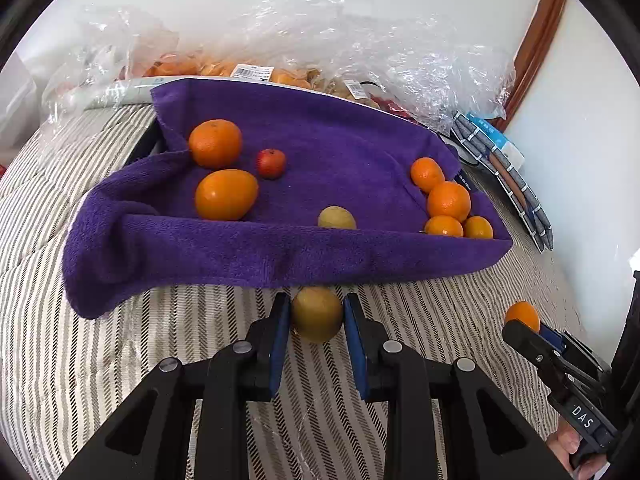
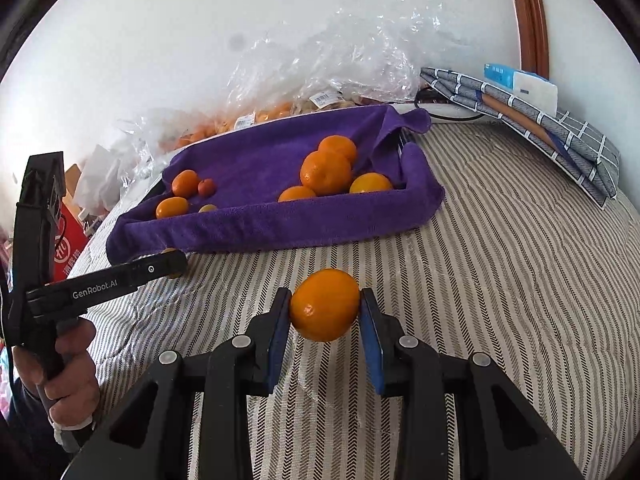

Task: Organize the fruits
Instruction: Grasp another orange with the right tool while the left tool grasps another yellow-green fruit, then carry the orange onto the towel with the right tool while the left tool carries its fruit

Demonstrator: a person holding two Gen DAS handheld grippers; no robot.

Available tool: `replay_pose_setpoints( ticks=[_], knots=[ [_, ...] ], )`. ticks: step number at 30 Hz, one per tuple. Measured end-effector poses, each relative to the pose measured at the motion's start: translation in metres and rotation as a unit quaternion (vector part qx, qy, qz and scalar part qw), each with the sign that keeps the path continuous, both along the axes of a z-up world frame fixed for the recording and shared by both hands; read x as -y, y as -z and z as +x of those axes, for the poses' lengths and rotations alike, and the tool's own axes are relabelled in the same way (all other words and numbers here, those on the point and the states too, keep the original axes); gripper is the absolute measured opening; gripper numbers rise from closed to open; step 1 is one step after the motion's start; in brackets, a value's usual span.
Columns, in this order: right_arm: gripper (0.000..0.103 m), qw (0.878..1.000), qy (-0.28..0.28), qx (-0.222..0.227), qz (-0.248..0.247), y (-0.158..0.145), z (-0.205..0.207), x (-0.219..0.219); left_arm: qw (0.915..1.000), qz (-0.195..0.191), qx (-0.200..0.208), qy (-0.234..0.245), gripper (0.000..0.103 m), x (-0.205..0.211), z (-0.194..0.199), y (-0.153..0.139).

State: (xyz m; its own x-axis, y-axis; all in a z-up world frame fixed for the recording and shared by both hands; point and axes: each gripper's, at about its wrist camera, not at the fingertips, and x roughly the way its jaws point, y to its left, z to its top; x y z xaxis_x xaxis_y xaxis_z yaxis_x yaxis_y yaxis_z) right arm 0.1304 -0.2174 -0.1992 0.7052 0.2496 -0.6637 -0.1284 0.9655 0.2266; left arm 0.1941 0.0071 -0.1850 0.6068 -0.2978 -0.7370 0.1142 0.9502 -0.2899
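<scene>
Left gripper (image 1: 316,316): pads closed against both sides of a yellow-brown fruit (image 1: 316,314), held just above the striped bedding (image 1: 160,340), near the front edge of the purple towel (image 1: 280,252). Side arm reads "GenRobot.AI" in the right wrist view.
Right gripper (image 2: 325,307): pads closed on a mandarin (image 2: 325,305), held over the bedding, to the right of the left gripper. Body reads "DAS" in the left wrist view.
Mandarin axis: slightly wider than tall, long axis lying across the pads; stem end cannot be told.
Hands: left hand (image 2: 70,376) wrapped round its gripper's handle, fist upright, fingers curled.
Towel, left group: two large oranges (image 1: 215,143), a small red fruit (image 1: 271,163) just beside them, and a yellow fruit (image 1: 337,218) nearer the front.
Towel, right group: four mandarins (image 1: 449,201) clustered, touching one another.
Far side: clear plastic bags (image 1: 360,52) of fruit with barcode labels, print too small to read.
Far right: folded grey checked cloth (image 2: 540,120) and a blue-white box (image 2: 520,82), print illegible.
Far left: red carton (image 2: 70,240) with white characters, partly hidden.
</scene>
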Motion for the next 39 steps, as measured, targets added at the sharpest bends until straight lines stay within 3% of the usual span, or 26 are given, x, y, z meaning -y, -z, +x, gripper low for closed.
replay_pose_setpoints(
  ticks=[10, 20, 30, 39],
  knots=[
    [0.034, 0.999, -0.005, 0.039, -0.022, -0.030, 0.011, -0.018, 0.9988, -0.004, 0.032, -0.036, 0.026, -0.039, -0.009, -0.030],
    [0.034, 0.997, -0.014, 0.075, -0.029, -0.062, 0.063, -0.033, 0.9950, 0.005, 0.069, -0.072, 0.026, -0.070, 0.032, -0.061],
    [0.034, 0.997, -0.037, 0.064, -0.026, -0.046, 0.113, -0.052, 0.9956, -0.009, 0.054, -0.077, 0.026, -0.061, 0.083, -0.039],
    [0.034, 0.998, -0.039, 0.041, -0.012, -0.026, 0.127, -0.055, 0.9971, -0.013, 0.044, -0.061, 0.026, -0.056, 0.089, -0.023]
  ],
)
